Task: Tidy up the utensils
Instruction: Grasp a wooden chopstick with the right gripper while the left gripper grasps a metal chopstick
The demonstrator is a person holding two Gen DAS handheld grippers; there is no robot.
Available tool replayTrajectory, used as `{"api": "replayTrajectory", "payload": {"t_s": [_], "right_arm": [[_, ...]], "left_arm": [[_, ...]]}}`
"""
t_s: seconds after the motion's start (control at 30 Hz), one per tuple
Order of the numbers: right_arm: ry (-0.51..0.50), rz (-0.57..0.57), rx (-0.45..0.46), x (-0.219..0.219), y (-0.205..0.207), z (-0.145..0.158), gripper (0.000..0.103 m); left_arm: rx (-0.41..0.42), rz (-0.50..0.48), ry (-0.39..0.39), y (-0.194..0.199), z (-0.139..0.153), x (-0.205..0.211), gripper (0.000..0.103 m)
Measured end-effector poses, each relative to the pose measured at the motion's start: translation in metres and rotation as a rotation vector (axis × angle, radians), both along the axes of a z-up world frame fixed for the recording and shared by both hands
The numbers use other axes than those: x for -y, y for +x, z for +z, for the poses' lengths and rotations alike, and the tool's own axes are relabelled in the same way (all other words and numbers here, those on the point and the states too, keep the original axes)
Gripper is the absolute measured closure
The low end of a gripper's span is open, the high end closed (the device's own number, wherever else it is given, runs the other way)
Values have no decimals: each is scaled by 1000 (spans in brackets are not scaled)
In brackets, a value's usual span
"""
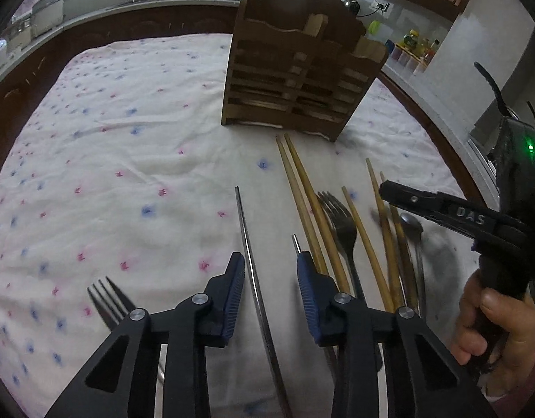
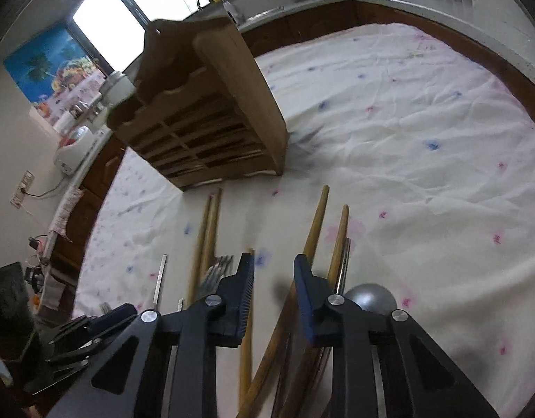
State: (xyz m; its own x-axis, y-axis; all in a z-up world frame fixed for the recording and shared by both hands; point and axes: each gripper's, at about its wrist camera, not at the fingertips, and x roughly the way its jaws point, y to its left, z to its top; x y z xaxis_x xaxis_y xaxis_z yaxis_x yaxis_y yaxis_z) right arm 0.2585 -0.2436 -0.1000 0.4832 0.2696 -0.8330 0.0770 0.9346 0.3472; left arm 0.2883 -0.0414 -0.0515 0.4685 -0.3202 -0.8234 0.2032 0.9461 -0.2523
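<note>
Landmark: wooden utensil holder [image 1: 295, 69], slatted, compartmented, upright on the cloth-covered tabletop [image 1: 110, 139]; cloth white, wrinkled, with pink and blue flower print.

Left wrist view only:
- Fork [image 1: 108, 301], steel, four tines, farthest left of the holder, partly under the left gripper [image 1: 270, 278].
- Knife [image 1: 248, 244], steel, one, narrow, lying between the left gripper's blue ribbed pads; jaws wide apart, gripping nothing.
- Second fork [image 1: 340, 223], dark steel, among the chopsticks in front of the holder.
- Chopsticks [image 1: 302, 188], tan wood, five counted, tips toward the holder.
- Spoon [image 1: 412, 224], steel, small bowl, at the right end of the row.
- Right gripper [image 1: 399, 193] seen side-on, held in a hand [image 1: 490, 327].

Right wrist view only:
- Right gripper [image 2: 274, 271] jaws parted, empty, above the chopsticks in front of the holder.
- Round steel bowl [image 2: 372, 297], domed, beside the right pad.
</note>
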Motion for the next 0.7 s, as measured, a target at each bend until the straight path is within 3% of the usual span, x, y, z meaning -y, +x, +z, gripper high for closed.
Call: {"api": "replayTrajectory", "payload": {"t_s": [0.17, 0.3, 0.47, 0.7], "right_arm": [[-47, -18, -26, 6, 10, -7, 80], [-83, 5, -32, 5, 19, -6, 81], [-112, 26, -22, -4, 29, -7, 84], [-127, 45, -16, -8, 34, -8, 85]], "left_arm": [[-27, -15, 10, 14, -10, 7, 74], [-63, -18, 31, 28, -23, 12, 82], [-49, -29, 91, 37, -25, 23, 90], [-67, -58, 162, 49, -27, 35, 90]]}}
